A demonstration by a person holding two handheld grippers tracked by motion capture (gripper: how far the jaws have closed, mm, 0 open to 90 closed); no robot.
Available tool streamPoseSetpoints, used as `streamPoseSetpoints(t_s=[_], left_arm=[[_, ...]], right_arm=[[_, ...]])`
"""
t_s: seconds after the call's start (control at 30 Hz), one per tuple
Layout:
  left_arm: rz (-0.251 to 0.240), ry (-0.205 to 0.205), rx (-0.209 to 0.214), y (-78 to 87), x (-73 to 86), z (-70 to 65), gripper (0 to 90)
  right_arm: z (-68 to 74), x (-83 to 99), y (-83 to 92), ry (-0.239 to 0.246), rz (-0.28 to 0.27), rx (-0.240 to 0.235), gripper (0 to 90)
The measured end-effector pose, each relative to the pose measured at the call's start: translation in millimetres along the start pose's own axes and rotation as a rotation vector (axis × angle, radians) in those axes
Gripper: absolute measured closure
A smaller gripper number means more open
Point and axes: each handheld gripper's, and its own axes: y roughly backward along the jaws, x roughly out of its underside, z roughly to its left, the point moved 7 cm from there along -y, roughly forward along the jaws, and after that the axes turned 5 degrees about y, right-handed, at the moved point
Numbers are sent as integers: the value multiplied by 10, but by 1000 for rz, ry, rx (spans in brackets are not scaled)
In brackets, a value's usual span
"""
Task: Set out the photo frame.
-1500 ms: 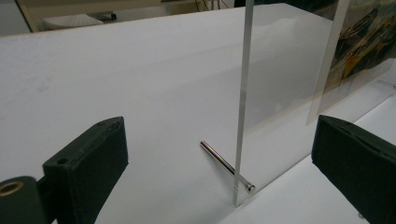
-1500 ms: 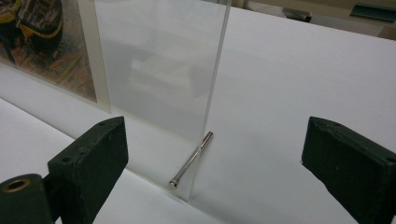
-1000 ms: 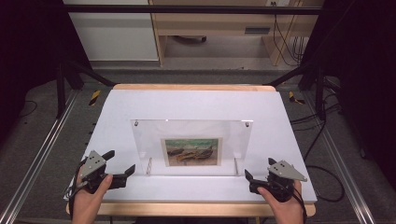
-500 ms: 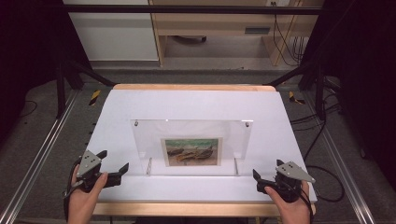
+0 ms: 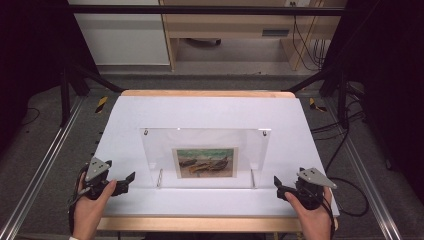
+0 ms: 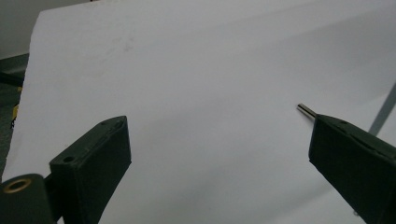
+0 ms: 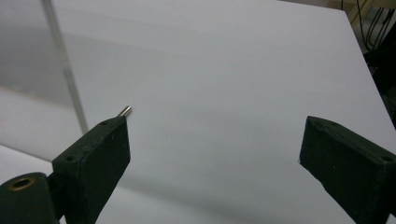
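Frame (image 5: 205, 157) unmoved; both grippers drew back outward.

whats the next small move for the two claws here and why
Probably bring both inward toward the clear picture frame. The left claw and right claw are both open and empty, near the front of the white table, each just outside one lower corner of the frame. The frame stands upright and untouched, so closing the gaps to its side edges seems the natural step.

The clear acrylic picture frame (image 5: 205, 157) stands mid-desk (image 5: 210, 110), between my left gripper (image 5: 122, 182) and right gripper (image 5: 280, 185).
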Motion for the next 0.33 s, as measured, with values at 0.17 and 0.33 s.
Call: streamPoseSetpoints(t_s=[0.17, 0.33], left_arm=[[33, -5, -36, -83, 20, 68, 82], [44, 27, -39, -111, 54, 125, 83]], right_arm=[[-149, 6, -176, 17, 59, 97, 124], [-215, 66, -260, 18, 117, 122, 153]])
